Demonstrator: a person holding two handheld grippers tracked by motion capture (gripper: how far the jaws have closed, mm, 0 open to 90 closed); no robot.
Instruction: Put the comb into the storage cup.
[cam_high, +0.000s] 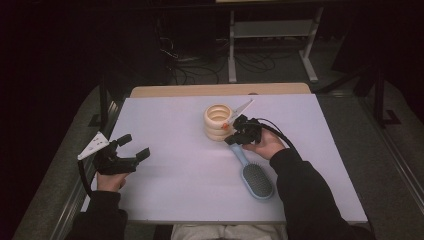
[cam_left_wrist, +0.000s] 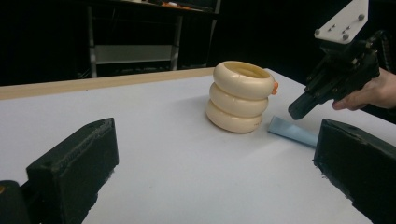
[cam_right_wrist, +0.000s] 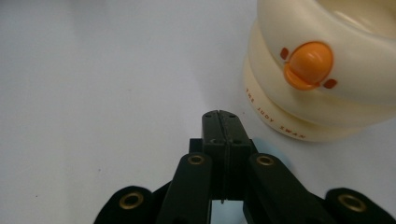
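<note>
Hairbrush (cam_high: 255, 179) handle points toward cup (cam_high: 218, 122).

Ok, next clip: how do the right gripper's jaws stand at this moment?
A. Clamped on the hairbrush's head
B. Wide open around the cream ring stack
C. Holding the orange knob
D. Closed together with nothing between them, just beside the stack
D: in the right gripper view the right gripper has its two black jaws pressed flat together, empty, next to the cream ring stack and clear of its orange knob.
</note>
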